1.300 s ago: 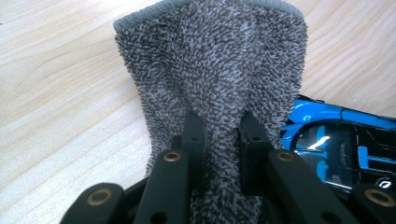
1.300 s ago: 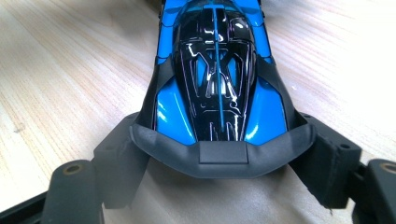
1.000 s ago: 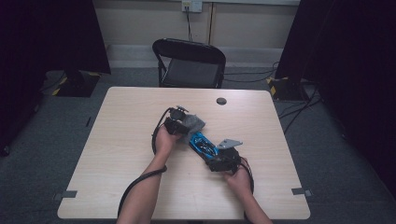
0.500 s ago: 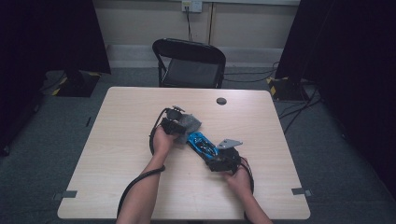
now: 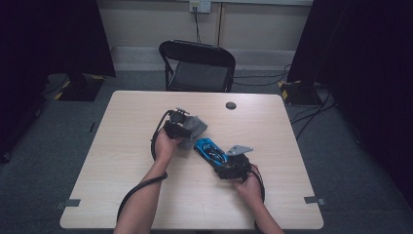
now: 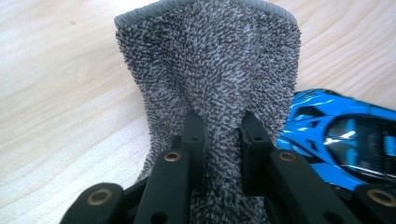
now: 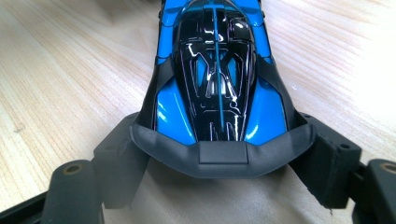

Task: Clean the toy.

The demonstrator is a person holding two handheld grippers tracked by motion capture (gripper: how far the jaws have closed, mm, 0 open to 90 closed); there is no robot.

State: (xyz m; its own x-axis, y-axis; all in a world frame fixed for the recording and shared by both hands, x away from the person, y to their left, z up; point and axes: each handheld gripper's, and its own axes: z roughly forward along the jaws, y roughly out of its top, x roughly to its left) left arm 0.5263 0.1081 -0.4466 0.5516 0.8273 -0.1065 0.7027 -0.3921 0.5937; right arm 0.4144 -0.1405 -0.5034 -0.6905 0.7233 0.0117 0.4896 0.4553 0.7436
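Note:
A blue and black toy car point(image 5: 208, 148) lies near the middle of the table, nose toward the far left. My right gripper point(image 5: 228, 165) is shut on its rear; in the right gripper view the pads press the car point(image 7: 217, 70) on both sides by the grey spoiler, with the gripper point(image 7: 223, 161) spread wide. My left gripper point(image 5: 185, 127) is shut on a grey terry cloth point(image 5: 196, 127), just left of the car's nose. In the left gripper view the cloth point(image 6: 210, 70) is pinched between the jaws of the gripper point(image 6: 219, 128) and hangs onto the table beside the car point(image 6: 336, 135).
The light wooden table point(image 5: 122, 161) carries a small dark round object point(image 5: 231, 105) near its far edge. A black folding chair point(image 5: 197, 66) stands behind the table. Cables trail from both grippers and across the floor at the right.
My left gripper with the cloth has shifted slightly to the left, away from the car's nose. The right gripper and the car have stayed put.

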